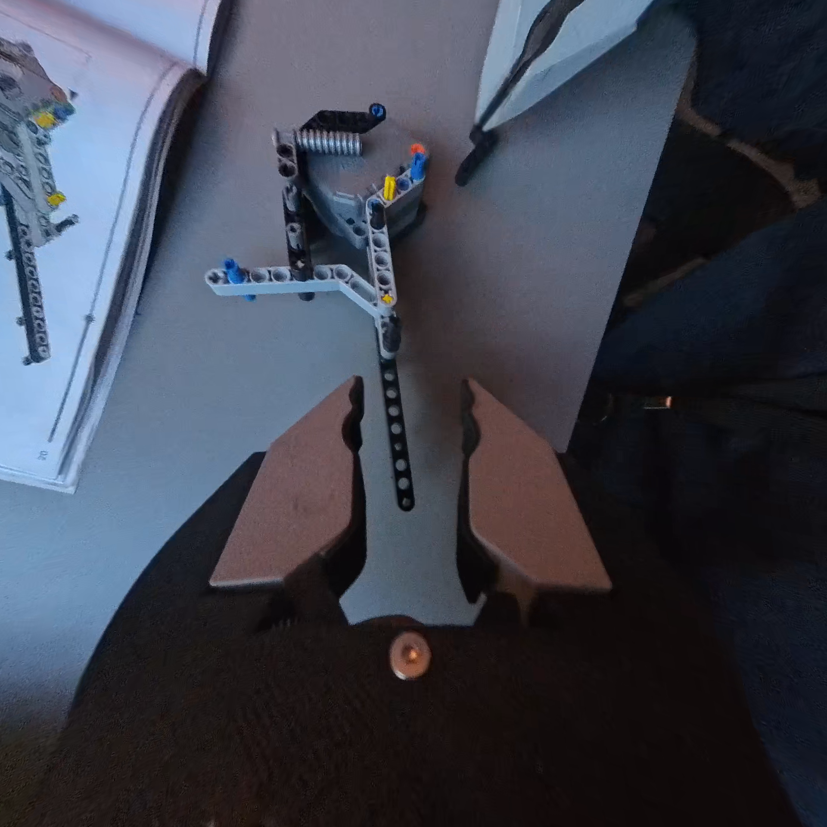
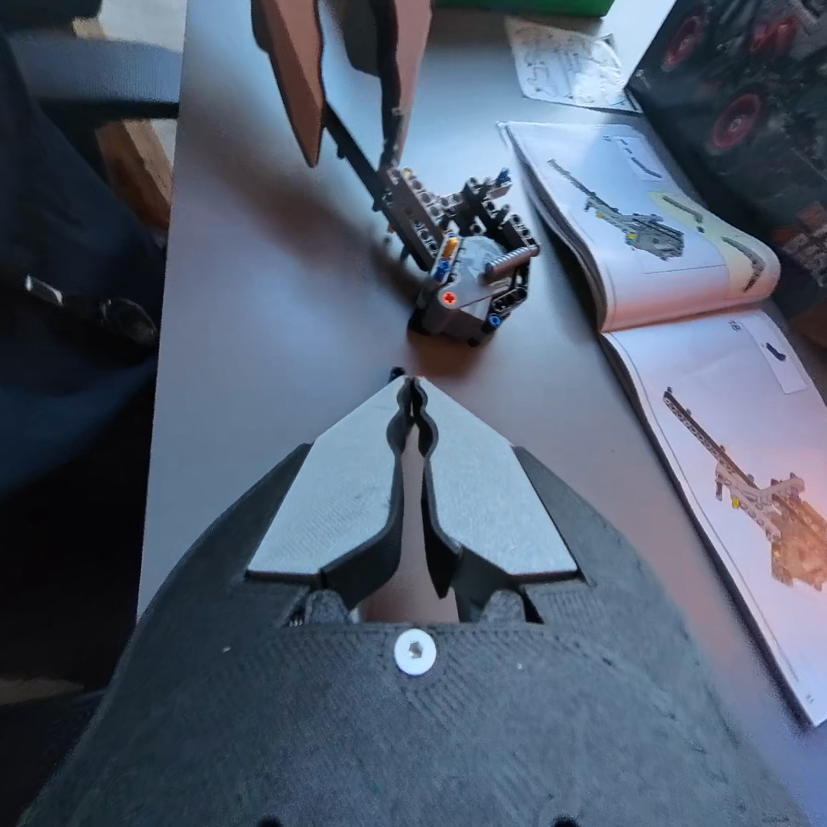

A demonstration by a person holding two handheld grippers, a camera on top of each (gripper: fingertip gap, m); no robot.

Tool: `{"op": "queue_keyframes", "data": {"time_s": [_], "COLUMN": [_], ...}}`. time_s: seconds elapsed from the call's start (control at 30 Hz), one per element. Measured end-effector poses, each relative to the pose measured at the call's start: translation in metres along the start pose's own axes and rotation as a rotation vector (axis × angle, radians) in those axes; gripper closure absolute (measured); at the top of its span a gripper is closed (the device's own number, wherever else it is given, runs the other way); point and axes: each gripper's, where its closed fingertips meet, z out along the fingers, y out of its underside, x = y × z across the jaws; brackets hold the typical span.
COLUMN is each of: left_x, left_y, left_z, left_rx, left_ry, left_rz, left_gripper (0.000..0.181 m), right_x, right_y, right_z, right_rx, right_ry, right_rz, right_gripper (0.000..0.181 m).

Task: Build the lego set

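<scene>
The half-built Lego model (image 1: 340, 210) stands on the grey table, with grey and black beams, a metal spring, and blue, yellow and red pins. Its long black beam (image 1: 396, 429) points toward me. My left gripper (image 1: 411, 389) is open, its brown fingers either side of that beam without touching it. In the right wrist view the model (image 2: 465, 264) stands ahead, and the left gripper (image 2: 353, 156) straddles the beam from the far side. My right gripper (image 2: 412, 380) is shut on a small black piece (image 2: 396, 371) that sticks out at the tips, just short of the model. The right gripper also shows in the left wrist view (image 1: 481, 147).
An open instruction booklet (image 2: 671, 313) lies right of the model, and shows in the left wrist view (image 1: 67, 223). A dark box (image 2: 738, 89) and a loose sheet (image 2: 568, 62) sit behind it. The table edge (image 2: 172, 223) runs close on the left, with dark clothing beyond. The left gripper's tips are roughly 12 centimeters from the right gripper's.
</scene>
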Motion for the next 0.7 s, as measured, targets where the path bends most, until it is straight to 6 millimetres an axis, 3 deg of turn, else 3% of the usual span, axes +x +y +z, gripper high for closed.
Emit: {"op": "queue_keyframes", "data": {"time_s": [0.03,0.23,0.37,0.4,0.7], "left_x": [-0.001,-0.011,-0.016,-0.016,-0.008], "left_y": [-0.004,-0.027,-0.03,-0.029,-0.015], "left_z": [-0.005,-0.016,-0.014,-0.014,0.011], "left_rx": [0.018,0.107,0.137,0.142,0.051], "left_ry": [0.003,0.066,0.154,0.184,0.244], "left_rz": [0.007,0.028,0.038,0.034,0.006], "left_gripper": [0.139,0.131,0.132,0.132,0.135], "right_x": [0.004,0.023,0.022,0.019,-0.013], "right_y": [-0.001,-0.007,-0.017,-0.017,-0.005], "right_z": [-0.003,-0.015,-0.029,-0.03,0.006], "right_rx": [0.019,0.112,0.221,0.225,-0.029], "right_ry": [0.004,0.002,0.016,0.009,-0.043], "right_rz": [0.031,0.22,0.196,0.187,0.072], "right_gripper": [0.181,0.181,0.181,0.172,0.17]}}
